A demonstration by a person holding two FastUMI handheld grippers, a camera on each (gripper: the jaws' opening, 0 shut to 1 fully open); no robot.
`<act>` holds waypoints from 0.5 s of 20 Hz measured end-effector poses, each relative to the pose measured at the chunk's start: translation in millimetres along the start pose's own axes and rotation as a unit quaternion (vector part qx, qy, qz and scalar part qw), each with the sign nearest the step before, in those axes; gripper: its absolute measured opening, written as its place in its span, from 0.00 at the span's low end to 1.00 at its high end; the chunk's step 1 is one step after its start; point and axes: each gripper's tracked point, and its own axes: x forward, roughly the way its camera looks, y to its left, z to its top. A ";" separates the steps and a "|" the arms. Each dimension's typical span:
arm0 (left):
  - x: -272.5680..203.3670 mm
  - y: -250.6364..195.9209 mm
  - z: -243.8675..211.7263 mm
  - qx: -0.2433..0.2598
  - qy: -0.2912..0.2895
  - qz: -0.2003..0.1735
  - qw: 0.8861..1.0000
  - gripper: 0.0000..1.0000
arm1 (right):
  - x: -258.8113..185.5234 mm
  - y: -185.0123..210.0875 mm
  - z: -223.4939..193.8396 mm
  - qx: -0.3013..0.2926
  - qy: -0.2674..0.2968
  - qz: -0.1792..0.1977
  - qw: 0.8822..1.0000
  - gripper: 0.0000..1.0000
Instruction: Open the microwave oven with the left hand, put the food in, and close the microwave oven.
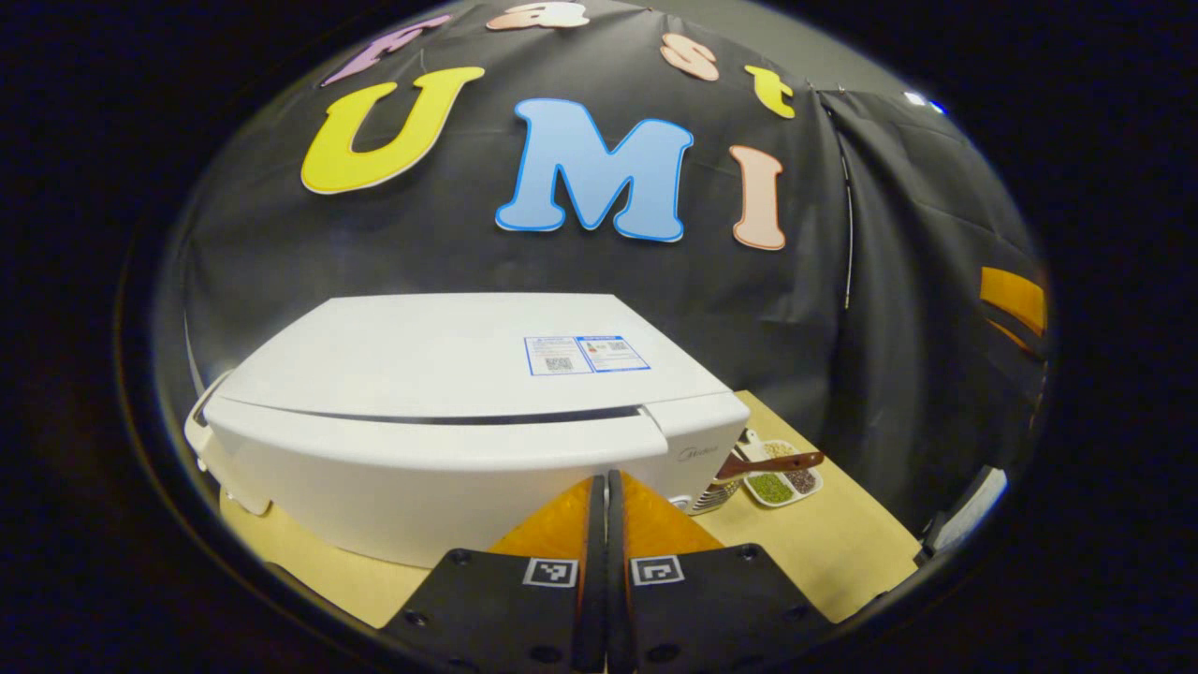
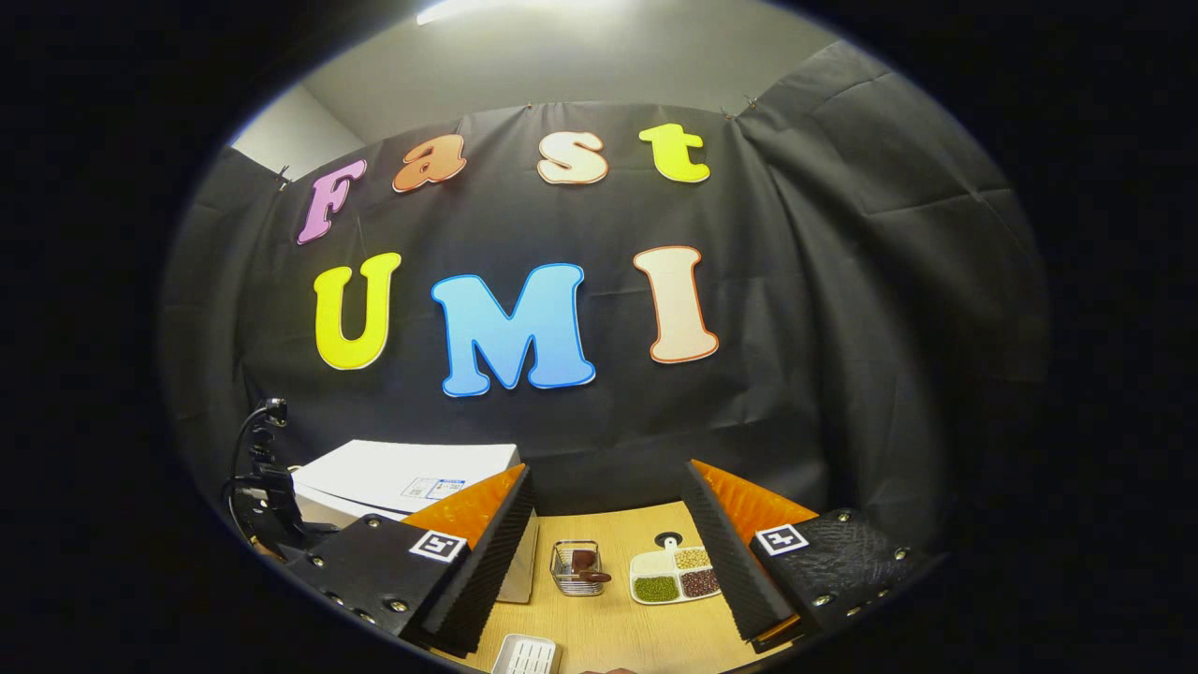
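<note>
My left gripper hangs just in front of the microwave oven, its two fingers pressed flat together with nothing between them. I judge I hold it this way to push or hook at the door edge, not to pinch: the door is shut, a thin dark seam running across the top where it meets the body. The oven is a smooth, glossy white box with rounded corners, a small printed sticker on its flat top, and it sits on a pale wooden table with a matte grain.

Moving right, past the oven's corner, a small wire basket stands on the table, thin metal bars with a dark brownish piece of food inside, though I cannot make out what kind. Just beside it lies a white divided dish, shaped like a paddle with a short handle, holding green, yellowish and reddish-brown grains in separate compartments. In the left gripper view a brown spoon-like handle rests across it. These sit out in the open to the right of the oven, I suppose so the door can swing clear and my other hand can reach them.

My right gripper is spread wide and empty, its ridged pads framing basket and dish from well back. A small white slotted tray lies near the front edge.
</note>
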 end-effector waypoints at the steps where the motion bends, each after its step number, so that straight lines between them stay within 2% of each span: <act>1: -1.2 0.0 0.7 -0.002 0.000 0.000 1.000 0.06 | -0.9 0.1 0.2 0.001 0.000 0.000 1.000 0.96; 10: 4.8 1.4 1.4 0.002 -0.005 0.010 1.000 0.07 | -8.3 5.2 -2.7 -0.009 0.009 0.010 1.000 0.96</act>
